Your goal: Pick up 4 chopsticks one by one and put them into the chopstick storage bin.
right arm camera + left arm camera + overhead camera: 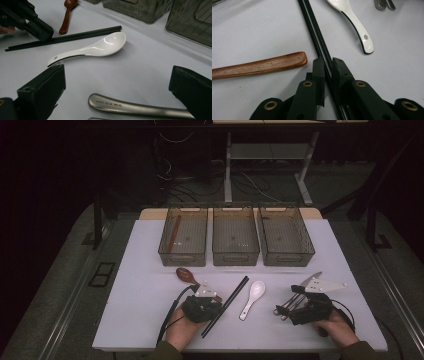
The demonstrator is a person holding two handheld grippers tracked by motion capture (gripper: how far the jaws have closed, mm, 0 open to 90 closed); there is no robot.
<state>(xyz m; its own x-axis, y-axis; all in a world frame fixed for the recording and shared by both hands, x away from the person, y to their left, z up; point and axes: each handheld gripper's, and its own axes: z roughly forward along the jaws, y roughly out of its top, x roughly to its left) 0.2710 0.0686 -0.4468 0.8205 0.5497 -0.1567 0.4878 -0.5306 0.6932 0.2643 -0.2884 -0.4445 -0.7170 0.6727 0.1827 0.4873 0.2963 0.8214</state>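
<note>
White table (150, 320) in a dark room; left gripper (327, 65) clamped on black chopsticks (313, 30), right gripper (117, 82) wide open over engraved metal handles (130, 106).

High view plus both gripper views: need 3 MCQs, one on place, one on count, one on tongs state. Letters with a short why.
1. Where does the white spoon lie?
A. In the middle bin
B. On the table between the black chopsticks and the metal cutlery
C. Under the wooden spoon

2. How many clear bins stand in the row at the far side of the table?
A. Two
B. Three
C. Four

3. How do the left tongs stand?
A. Closed around the black chopsticks
B. Wide open over the white spoon
C. Shut on the wooden spoon

Answers:
1 B: the high view shows it flat on the table, chopsticks to its left, metal cutlery to its right.
2 B: left bin, middle bin and right bin stand side by side.
3 A: in the left gripper view the chopsticks run between the two jaws, which sit close on either side.
</note>
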